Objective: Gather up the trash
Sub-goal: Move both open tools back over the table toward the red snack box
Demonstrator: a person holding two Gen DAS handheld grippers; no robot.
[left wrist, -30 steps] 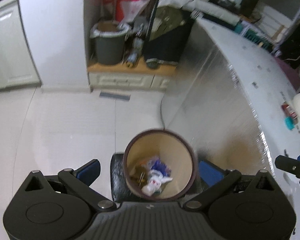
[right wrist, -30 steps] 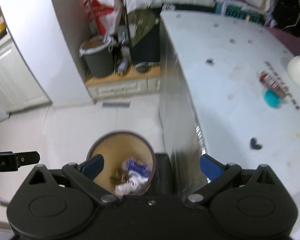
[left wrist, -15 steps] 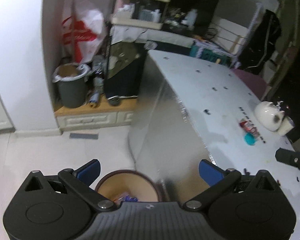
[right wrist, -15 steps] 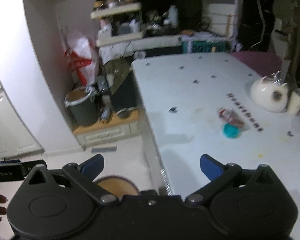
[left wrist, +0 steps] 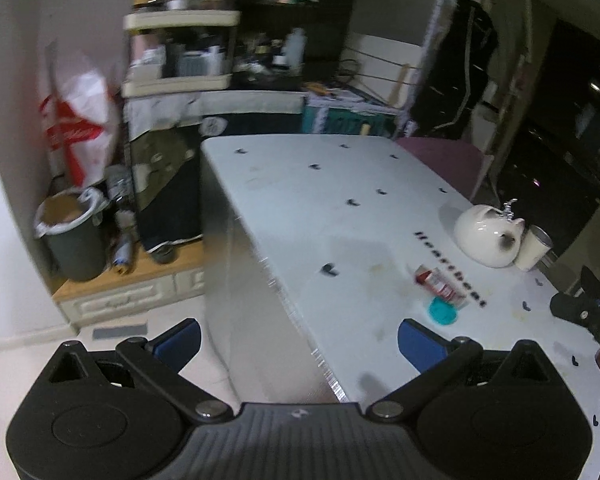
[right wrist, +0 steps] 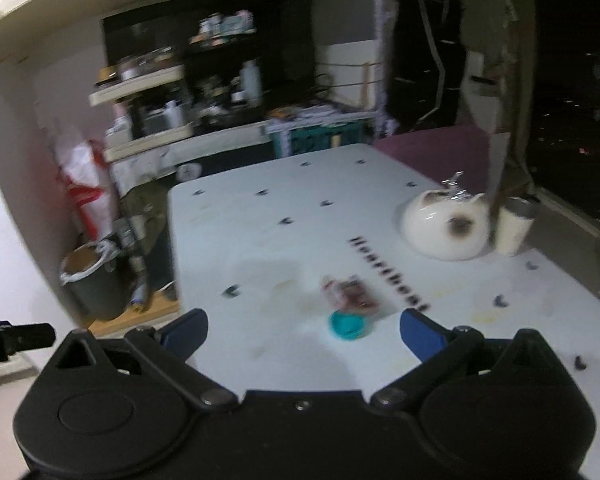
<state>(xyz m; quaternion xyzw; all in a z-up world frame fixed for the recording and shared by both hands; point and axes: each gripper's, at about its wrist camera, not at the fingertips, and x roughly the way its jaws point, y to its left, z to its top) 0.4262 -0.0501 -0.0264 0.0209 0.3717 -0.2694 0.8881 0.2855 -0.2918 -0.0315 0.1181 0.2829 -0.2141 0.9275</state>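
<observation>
At the far left we see a grey bin with a white liner standing on a low wooden ledge, and behind it a white and red plastic bag against the wall. Our left claw hangs over the near left corner of the white surface, its blue-tipped fingers spread wide with nothing between them. Further right, on the surface, lies the trash: a red and white wrapper, and just in front of it, touching or nearly so, a teal round cap. Our right claw is also released and empty, and in its view the cap sits between the two blue fingers, closer to the right one. A row of dark printed letters runs along the surface just right of the wrapper. Beyond them stands a white rounded pot, with a pale cup just beside it on its right. The pictures are blurred, so the wrapper's print cannot be read.
</observation>
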